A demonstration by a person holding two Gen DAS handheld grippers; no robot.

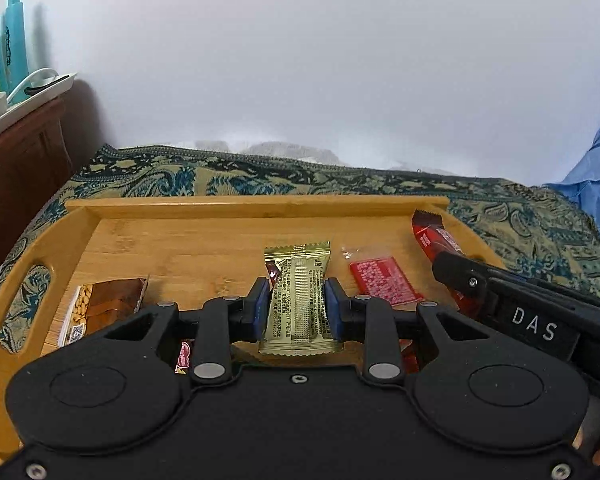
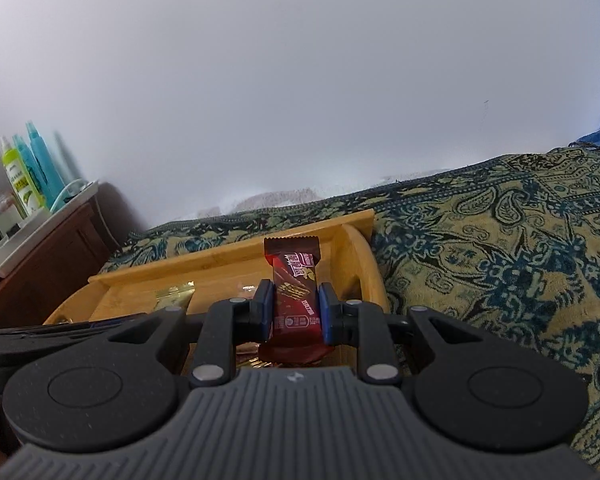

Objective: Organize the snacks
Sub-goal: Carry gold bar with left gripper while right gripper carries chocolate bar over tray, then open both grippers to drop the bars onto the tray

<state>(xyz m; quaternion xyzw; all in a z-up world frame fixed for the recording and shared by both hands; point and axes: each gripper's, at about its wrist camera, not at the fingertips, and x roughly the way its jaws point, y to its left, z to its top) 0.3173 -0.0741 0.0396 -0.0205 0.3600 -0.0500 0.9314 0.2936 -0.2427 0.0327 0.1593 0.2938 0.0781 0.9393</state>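
Soft even daylight, faint shadows on the wall, strong fisheye bending, dark corners

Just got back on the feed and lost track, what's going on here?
Both grippers are holding snacks over the wooden tray on the patterned cloth. The left gripper has its fingers shut on a gold-wrapped snack; the right gripper is shut on a dark red wrapped bar near the tray's right end. A red packet and a brown peanut bar lie on the tray.
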